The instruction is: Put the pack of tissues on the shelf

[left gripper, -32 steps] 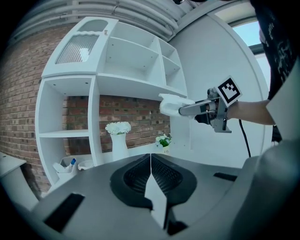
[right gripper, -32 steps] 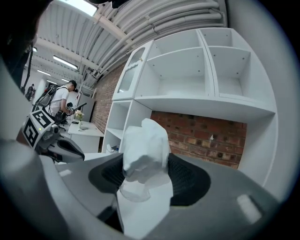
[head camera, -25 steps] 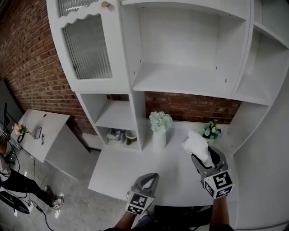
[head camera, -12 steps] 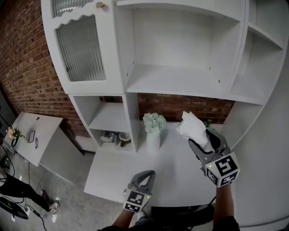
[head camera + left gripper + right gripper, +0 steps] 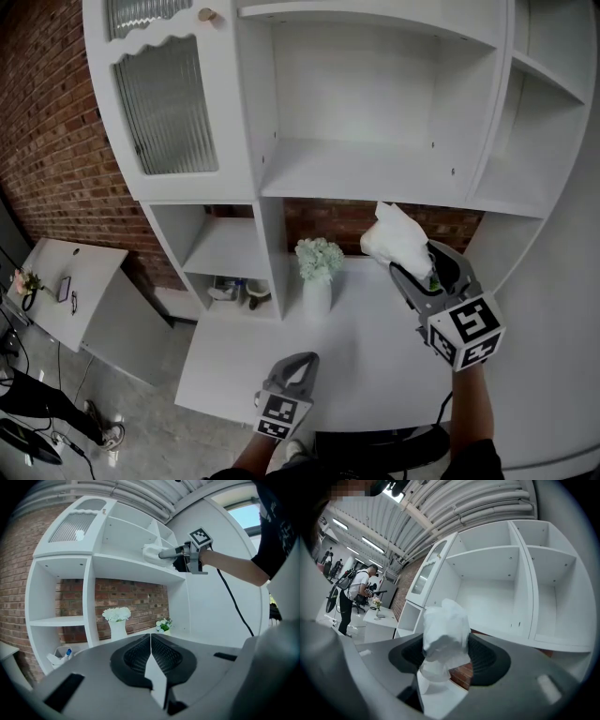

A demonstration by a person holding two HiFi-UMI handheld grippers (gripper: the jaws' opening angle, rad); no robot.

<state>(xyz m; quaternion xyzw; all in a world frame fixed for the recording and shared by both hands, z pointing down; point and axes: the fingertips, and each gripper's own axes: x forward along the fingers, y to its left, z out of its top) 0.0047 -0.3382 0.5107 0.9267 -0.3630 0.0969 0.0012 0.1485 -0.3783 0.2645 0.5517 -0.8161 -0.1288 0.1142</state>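
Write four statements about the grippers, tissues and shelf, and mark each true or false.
1. The right gripper is shut on the pack of tissues. True.
2. A white vase of flowers stands on the desk top. True.
3. The left gripper holds the vase of flowers. False: its jaws are together with nothing between them, low over the desk top's near edge.
4. The pack of tissues lies on the shelf. False: the right gripper holds it in the air in front of the shelf.

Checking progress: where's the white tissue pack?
The white tissue pack is clamped in the right gripper, head view right, beside the white shelf's front edge.
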